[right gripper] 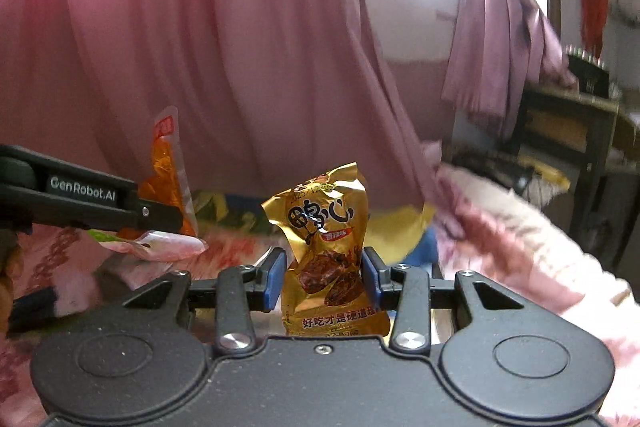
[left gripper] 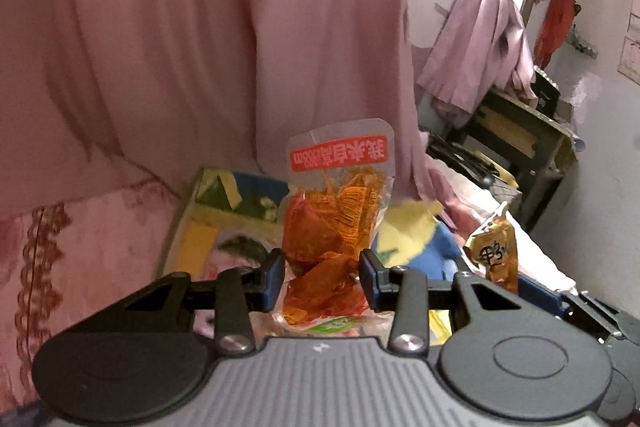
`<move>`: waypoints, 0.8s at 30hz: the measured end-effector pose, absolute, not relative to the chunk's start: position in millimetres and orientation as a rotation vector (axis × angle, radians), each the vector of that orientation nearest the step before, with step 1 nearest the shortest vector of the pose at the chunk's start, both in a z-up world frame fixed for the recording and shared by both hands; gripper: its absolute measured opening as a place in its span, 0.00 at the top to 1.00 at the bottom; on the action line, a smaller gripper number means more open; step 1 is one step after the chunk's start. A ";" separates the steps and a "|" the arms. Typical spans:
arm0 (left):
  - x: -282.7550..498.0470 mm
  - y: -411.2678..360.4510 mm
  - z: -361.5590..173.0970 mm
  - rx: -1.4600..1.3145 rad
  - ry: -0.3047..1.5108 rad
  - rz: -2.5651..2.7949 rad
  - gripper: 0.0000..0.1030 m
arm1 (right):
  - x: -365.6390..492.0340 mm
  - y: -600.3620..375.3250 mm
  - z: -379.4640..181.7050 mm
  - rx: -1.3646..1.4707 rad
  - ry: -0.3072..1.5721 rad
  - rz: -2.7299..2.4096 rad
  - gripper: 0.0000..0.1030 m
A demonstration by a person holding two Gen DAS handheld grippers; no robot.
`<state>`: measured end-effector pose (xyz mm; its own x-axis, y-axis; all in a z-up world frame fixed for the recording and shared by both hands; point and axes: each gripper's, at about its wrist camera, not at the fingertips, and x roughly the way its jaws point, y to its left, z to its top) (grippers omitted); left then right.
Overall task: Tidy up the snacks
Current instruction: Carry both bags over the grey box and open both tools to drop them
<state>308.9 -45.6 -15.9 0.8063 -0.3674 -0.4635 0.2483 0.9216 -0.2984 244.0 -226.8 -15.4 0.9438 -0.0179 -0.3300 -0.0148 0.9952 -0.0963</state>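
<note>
lettering on gold packet (right gripper: 325, 255) reads only from right gripper (right gripper: 325, 277).

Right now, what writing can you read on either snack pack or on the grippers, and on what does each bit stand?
"我来自高1988m", upside down, on the red band of the clear snack pack held in the left gripper.
"鸭心" in big black characters on the gold snack pack held in the right gripper.
"好吃才是硬道理" low on the gold pack.
"GenRobot.AI" on the left gripper's side.
The date print at the gold pack's top and its red label: too small to read.
</note>
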 end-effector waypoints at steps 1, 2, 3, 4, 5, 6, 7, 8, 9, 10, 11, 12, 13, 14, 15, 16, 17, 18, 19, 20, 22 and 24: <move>313.1 -47.1 -17.2 -0.217 0.534 -0.326 0.57 | 249.2 -226.0 -16.8 -0.106 0.330 -0.005 0.59; 316.0 -47.1 -19.1 -0.212 0.531 -0.322 0.57 | 255.0 -224.3 -18.7 -0.116 0.326 -0.004 0.59; 320.7 -47.0 -21.4 -0.212 0.533 -0.322 0.57 | 260.1 -222.7 -20.5 -0.121 0.323 -0.003 0.59; 324.0 -46.7 -23.6 -0.218 0.537 -0.320 0.57 | 265.2 -220.8 -22.3 -0.126 0.322 0.001 0.59; 328.4 -46.4 -25.8 -0.226 0.542 -0.316 0.57 | 268.6 -218.2 -24.0 -0.128 0.322 0.004 0.59; 331.7 -46.1 -27.9 -0.232 0.547 -0.313 0.57 | 272.6 -215.9 -25.8 -0.131 0.321 0.009 0.59; 336.2 -45.6 -30.2 -0.236 0.552 -0.309 0.57 | 276.4 -213.6 -27.8 -0.134 0.321 0.014 0.59; 339.2 -45.1 -32.0 -0.238 0.554 -0.305 0.57 | 279.9 -211.1 -29.6 -0.139 0.322 0.020 0.59; 339.5 -41.9 -33.6 -0.238 0.557 -0.300 0.57 | 283.0 -209.1 -31.6 -0.145 0.323 0.024 0.59; 341.6 -39.5 -35.9 -0.238 0.564 -0.295 0.57 | 285.7 -207.2 -33.5 -0.149 0.326 0.025 0.59; 344.1 -38.7 -38.1 -0.239 0.575 -0.290 0.57 | 288.7 -205.8 -36.0 -0.151 0.332 0.024 0.59; 347.2 -38.5 -40.2 -0.244 0.585 -0.285 0.57 | 291.4 -205.3 -37.8 -0.149 0.337 0.022 0.59; 349.5 -37.2 -42.1 -0.251 0.597 -0.281 0.57 | 293.7 -205.1 -39.6 -0.145 0.343 0.019 0.59; 351.4 -35.8 -43.9 -0.258 0.609 -0.279 0.57 | 296.8 -205.4 -41.8 -0.139 0.353 0.016 0.59; 352.9 -34.8 -45.6 -0.266 0.620 -0.279 0.57 | 299.0 -206.0 -43.4 -0.134 0.359 0.015 0.59; 354.1 -34.0 -46.9 -0.271 0.626 -0.278 0.57 | 300.7 -206.2 -45.2 -0.130 0.365 0.013 0.59; 354.9 -33.0 -48.5 -0.275 0.630 -0.278 0.57 | 302.6 -206.3 -47.1 -0.128 0.373 0.011 0.59; 355.4 -32.5 -49.1 -0.275 0.634 -0.279 0.57 | 303.5 -206.3 -49.4 -0.125 0.380 0.009 0.59; 355.9 -32.1 -49.6 -0.275 0.638 -0.281 0.57 | 304.6 -206.2 -51.4 -0.121 0.390 0.008 0.59; 356.3 -31.7 -50.2 -0.276 0.642 -0.283 0.57 | 306.1 -206.6 -53.0 -0.116 0.400 0.007 0.59; 356.9 -31.6 -51.6 -0.276 0.661 -0.279 0.57 | 307.7 -206.9 -56.1 -0.105 0.417 0.006 0.59; 356.4 -33.7 -52.9 -0.265 0.673 -0.270 0.57 | 308.7 -207.2 -58.3 -0.096 0.429 0.008 0.59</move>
